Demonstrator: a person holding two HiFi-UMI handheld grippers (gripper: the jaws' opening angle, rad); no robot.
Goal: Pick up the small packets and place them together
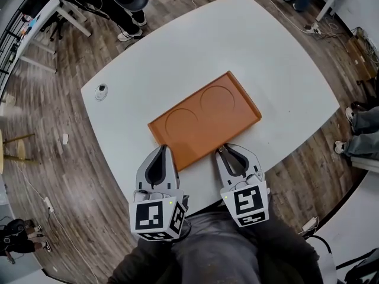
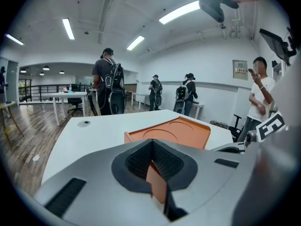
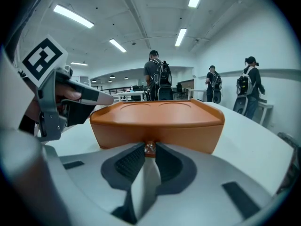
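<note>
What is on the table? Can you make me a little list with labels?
table: white, rounded corners
tray: orange, empty, two round dents
small round thing: on table, left of tray, apart
left gripper: jaws together, at tray's near edge
right gripper: tips pinching small brownish thing, too small to name
loose packets: none seen
</note>
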